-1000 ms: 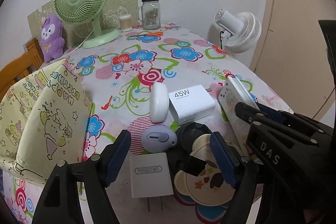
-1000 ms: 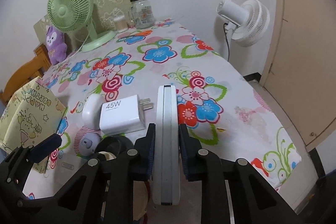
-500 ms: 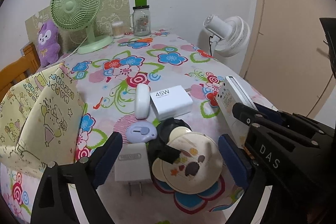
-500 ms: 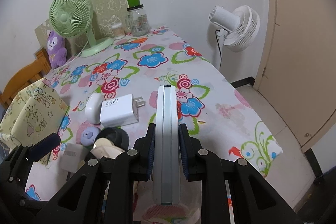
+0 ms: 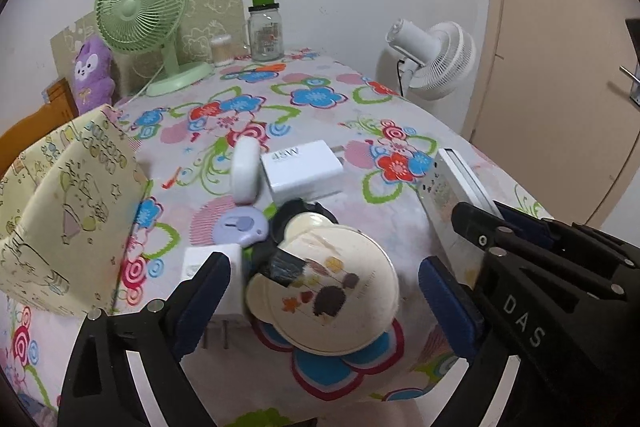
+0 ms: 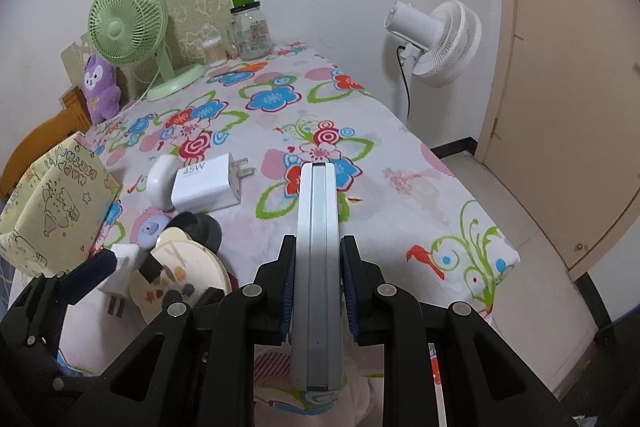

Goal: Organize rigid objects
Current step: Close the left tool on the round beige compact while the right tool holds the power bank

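left wrist view shows the left gripper (image 5: 322, 287) with jaws that have just been opening, standing wide around the cream round case (image 5: 324, 289) without touching it. this case lies on the tabletop (image 5: 400, 227) just in front of the 45w charger (image 5: 302, 171). the right gripper (image 6: 318, 291) clamps a white slab (image 6: 318, 247) edge-on, beside the case. the step looks like a release; next, the slab needs a clear spot.
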Demonstrator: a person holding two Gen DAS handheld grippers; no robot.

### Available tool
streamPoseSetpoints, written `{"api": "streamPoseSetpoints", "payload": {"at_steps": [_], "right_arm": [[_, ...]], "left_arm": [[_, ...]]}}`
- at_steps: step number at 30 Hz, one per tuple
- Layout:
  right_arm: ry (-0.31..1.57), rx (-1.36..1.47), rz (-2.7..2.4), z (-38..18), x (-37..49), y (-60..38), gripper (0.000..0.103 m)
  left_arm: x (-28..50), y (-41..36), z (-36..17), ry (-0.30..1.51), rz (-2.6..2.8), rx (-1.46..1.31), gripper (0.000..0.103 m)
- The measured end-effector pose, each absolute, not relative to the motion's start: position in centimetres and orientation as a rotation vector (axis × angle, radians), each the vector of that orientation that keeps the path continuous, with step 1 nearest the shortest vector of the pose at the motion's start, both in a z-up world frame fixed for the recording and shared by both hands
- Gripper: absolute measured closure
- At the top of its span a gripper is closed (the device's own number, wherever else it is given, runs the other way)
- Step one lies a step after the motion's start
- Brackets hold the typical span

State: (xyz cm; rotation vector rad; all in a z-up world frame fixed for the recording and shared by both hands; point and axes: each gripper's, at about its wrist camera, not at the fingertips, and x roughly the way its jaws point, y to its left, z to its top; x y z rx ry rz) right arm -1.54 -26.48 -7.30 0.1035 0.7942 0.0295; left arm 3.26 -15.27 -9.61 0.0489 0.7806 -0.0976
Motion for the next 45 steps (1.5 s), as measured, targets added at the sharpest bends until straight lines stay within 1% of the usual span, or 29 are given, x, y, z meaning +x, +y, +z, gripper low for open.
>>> {"api": "streamPoseSetpoints", "payload": {"at_steps": [8, 9, 10, 15, 24, 27, 31, 36, 40, 45], "right_arm": [[0.795, 0.098, 0.039, -7.5, -1.5, -26.3, 0.079], [0.794, 0.098, 0.038, -7.4, -1.4, -26.2, 0.079], [0.794, 0.096, 0.039, -7.5, -1.4, -26.2, 0.079], [0.794, 0.093, 0.04, -7.6, -1.3, -26.1, 0.079], [0.799, 0.085, 0.046, -7.5, -1.3, -25.9, 0.079], [0.798, 0.093, 0.046, -7.5, -1.2, -25.9, 0.079], [0.8, 0.098, 0.048, -7.6, -1.2, -25.9, 0.079], [0.801, 0.1, 0.044, -7.6, -1.1, -26.2, 0.079], [0.801, 0.101, 0.043, -7.6, -1.1, -26.2, 0.079], [0.801, 0.102, 0.042, -7.6, -1.1, -26.3, 0.079]], "left_arm": [[3.3, -16.0, -10.3, 0.78, -0.059, 0.086, 0.007], [3.3, -16.0, -10.4, 0.776, -0.05, 0.092, 0.009], [3.3, -16.0, -10.4, 0.773, -0.042, 0.097, 0.014], [3.4, -15.7, -10.4, 0.76, -0.028, 0.109, 0.032], [3.5, -15.7, -10.5, 0.76, -0.031, 0.086, 0.032], [3.6, -15.7, -10.7, 0.77, -0.035, 0.07, 0.025], [3.9, -15.8, -11.1, 0.789, -0.038, 0.048, 0.021], [3.8, -16.0, -11.2, 0.78, -0.024, 0.049, 0.018], [3.8, -15.9, -11.3, 0.776, -0.013, 0.041, 0.013], [3.9, -15.8, -11.3, 0.776, -0.013, 0.034, 0.013]]}}
